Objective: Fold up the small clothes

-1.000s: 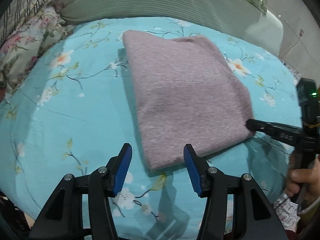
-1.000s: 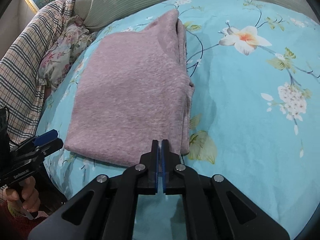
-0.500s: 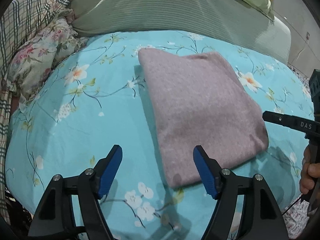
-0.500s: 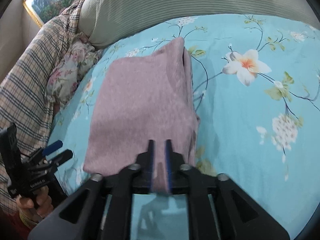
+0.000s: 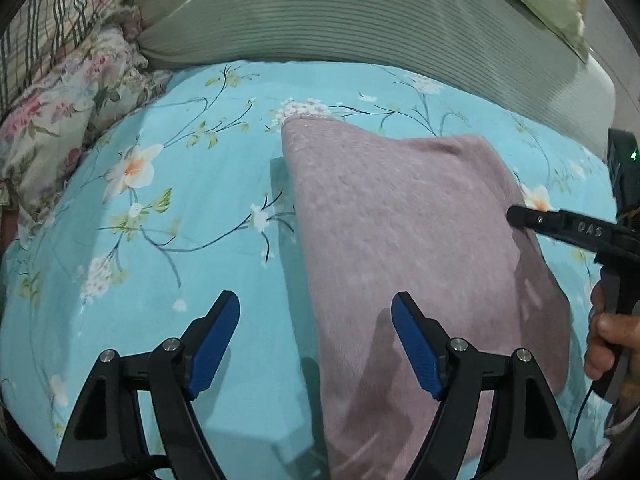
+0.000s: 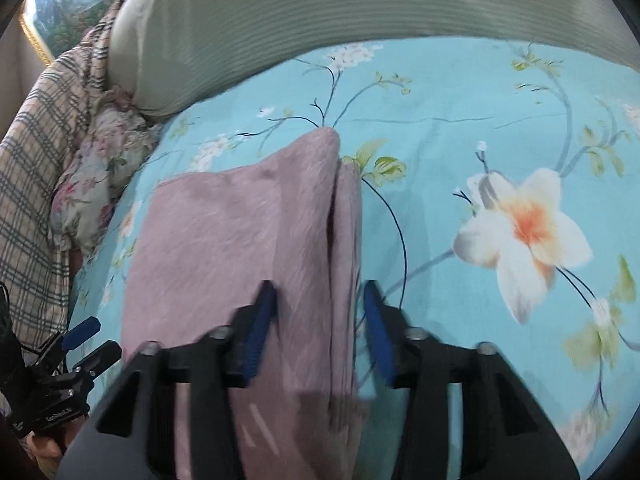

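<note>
A folded mauve garment (image 5: 404,240) lies flat on the blue floral bedsheet (image 5: 160,240). It also shows in the right wrist view (image 6: 240,240), with its layered edge on the right. My left gripper (image 5: 316,340) is open and empty, its jaws straddling the garment's near left edge. My right gripper (image 6: 318,332) is open, its jaws straddling the garment's near right edge above the cloth. In the left wrist view the right gripper (image 5: 516,216) shows side-on at the garment's right side.
A green ribbed pillow (image 5: 360,12) lies along the back of the bed. A floral cushion (image 5: 52,120) and a plaid cloth (image 6: 36,160) sit at the left. The sheet (image 6: 520,160) extends to the right of the garment.
My right gripper has opened from shut and moved forward over the garment's edge. My left gripper has opened wider and shifted left along the near edge.
</note>
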A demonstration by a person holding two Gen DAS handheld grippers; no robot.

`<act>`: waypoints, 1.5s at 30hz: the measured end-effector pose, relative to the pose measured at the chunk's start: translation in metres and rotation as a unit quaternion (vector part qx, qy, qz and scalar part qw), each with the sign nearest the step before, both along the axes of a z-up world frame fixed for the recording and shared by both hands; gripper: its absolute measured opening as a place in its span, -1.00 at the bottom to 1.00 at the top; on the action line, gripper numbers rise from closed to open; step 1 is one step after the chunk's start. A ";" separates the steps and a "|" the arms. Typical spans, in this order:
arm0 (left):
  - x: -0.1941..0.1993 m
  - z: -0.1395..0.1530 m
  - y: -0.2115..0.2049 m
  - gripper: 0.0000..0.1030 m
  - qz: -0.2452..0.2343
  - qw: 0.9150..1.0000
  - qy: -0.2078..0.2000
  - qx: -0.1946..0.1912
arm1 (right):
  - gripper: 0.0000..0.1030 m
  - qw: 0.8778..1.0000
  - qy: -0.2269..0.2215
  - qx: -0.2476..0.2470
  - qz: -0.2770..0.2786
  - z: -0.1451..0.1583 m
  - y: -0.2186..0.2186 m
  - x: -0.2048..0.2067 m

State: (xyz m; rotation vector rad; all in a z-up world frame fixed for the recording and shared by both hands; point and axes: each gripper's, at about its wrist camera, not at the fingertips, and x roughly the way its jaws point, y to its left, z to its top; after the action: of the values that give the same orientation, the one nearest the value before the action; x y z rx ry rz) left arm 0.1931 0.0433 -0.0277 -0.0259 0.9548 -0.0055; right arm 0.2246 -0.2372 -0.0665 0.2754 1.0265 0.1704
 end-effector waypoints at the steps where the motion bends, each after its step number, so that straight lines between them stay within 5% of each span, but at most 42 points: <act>1: 0.003 -0.002 -0.001 0.53 0.001 1.000 0.003 0.003 | -0.63 1.000 -0.004 -0.004 0.002 0.003 0.001 0.001; 4: 0.009 -0.002 -0.002 0.53 0.005 1.000 0.002 0.012 | -0.93 0.999 -0.049 -0.012 -0.002 0.025 0.001 -0.009; 11: 0.015 -0.018 -0.001 0.55 0.009 1.000 0.009 0.023 | -0.93 1.000 -0.009 -0.025 -0.004 -0.008 0.001 -0.003; 15: 0.016 -0.018 -0.001 0.55 0.011 1.000 0.010 0.022 | -0.91 0.998 -0.039 -0.056 -0.019 0.021 0.011 -0.013; 19: 0.014 -0.017 -0.003 0.55 0.010 0.999 0.007 0.029 | -0.91 0.994 -0.085 -0.060 0.025 0.046 0.036 -0.029; 24: 0.014 -0.017 -0.003 0.55 0.010 1.000 0.007 0.027 | -0.91 0.993 -0.033 -0.109 0.026 0.013 0.044 -0.015; 27: 0.016 -0.021 -0.001 0.58 0.005 1.000 0.011 0.018 | -0.92 0.998 -0.014 -0.059 -0.004 -0.015 0.016 -0.009; 45: 0.006 -0.020 0.007 0.69 0.012 1.000 0.019 0.009 | -0.92 0.998 -0.011 -0.058 -0.015 -0.005 0.017 -0.020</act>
State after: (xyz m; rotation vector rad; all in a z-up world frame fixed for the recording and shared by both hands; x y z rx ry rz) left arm 0.1986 0.0507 -0.0475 -0.0214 0.9930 0.0259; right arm 0.2045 -0.2206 -0.0713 0.1831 1.0052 0.0863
